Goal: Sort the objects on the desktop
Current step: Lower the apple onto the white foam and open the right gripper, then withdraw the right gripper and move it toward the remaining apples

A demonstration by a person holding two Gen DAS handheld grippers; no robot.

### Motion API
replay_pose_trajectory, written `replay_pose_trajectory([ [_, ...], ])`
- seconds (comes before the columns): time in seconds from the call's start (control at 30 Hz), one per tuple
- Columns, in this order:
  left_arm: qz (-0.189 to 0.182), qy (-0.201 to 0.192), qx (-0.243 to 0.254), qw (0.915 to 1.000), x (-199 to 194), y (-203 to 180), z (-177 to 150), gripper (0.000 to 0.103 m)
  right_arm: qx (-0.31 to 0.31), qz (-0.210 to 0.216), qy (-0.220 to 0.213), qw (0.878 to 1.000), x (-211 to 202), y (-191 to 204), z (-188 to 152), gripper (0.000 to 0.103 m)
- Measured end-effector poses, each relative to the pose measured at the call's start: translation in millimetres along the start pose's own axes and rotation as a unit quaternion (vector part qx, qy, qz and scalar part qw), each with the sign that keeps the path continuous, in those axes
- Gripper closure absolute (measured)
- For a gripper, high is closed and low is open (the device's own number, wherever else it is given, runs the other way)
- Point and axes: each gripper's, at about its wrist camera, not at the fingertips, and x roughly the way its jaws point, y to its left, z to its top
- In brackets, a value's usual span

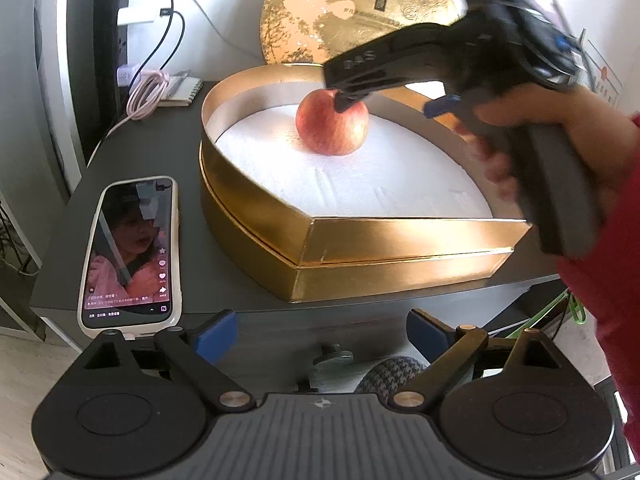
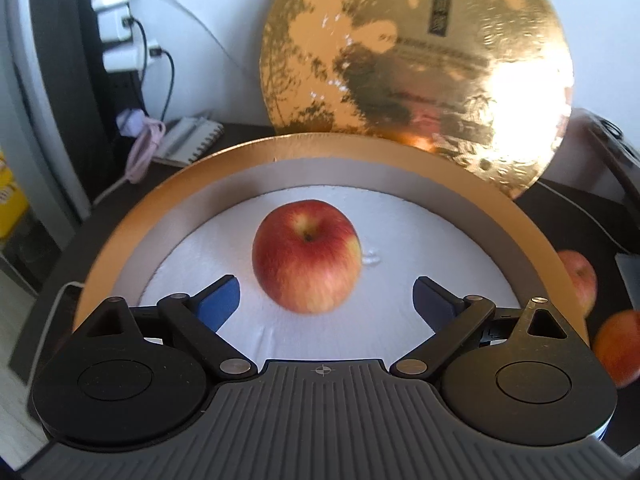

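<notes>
Red and yellow, the apple (image 2: 307, 255) sits alone on the white lining of the gold box (image 2: 120, 236), a little back from the middle, stem dimple up. My right gripper (image 2: 325, 300) is spread wide above the box with nothing in it; in its own view the blue pads (image 2: 219, 300) stand to either side of the fruit and nearer than it, and none of them touches it. From my left wrist view that same tool reaches in from the right over the box rim, its tips in front of the apple's top, though the blur keeps me from judging any contact there. My left gripper (image 1: 322, 334) is also released and empty, jaws far apart, held back off the near edge of the dark table (image 1: 152, 152). A phone (image 1: 132, 252) with a lit screen lies on the table just left of the box. A round gold lid (image 2: 416, 68) leans upright behind the box. Two more apples (image 2: 619, 346) show at the right edge of my right view.
</notes>
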Motion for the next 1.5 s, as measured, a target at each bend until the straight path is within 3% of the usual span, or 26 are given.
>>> replay_pose_trajectory([
  [0.47,0.014,-0.021,0.034,0.9991,-15.2,-42.4,-2.2,0.004,0.065,-0.002,-0.059,0.996,-105.8,-52.1,-63.2,0.003],
  [0.87,0.007,-0.019,0.068,0.9975,-7.8,-84.8,0.5,0.004,0.123,-0.051,-0.075,0.988,-140.4,-107.7,-124.9,0.001],
  [1.3,-0.006,-0.013,0.086,0.9962,6.7,-118.8,6.4,0.004,0.191,-0.095,-0.057,0.975,-143.2,-163.9,-170.2,0.001],
  [1.5,-0.012,-0.002,0.098,0.9951,13.1,-126.2,3.6,0.004,0.22,-0.094,-0.044,0.97,-134.5,-179.5,-178.1,0.001],
])
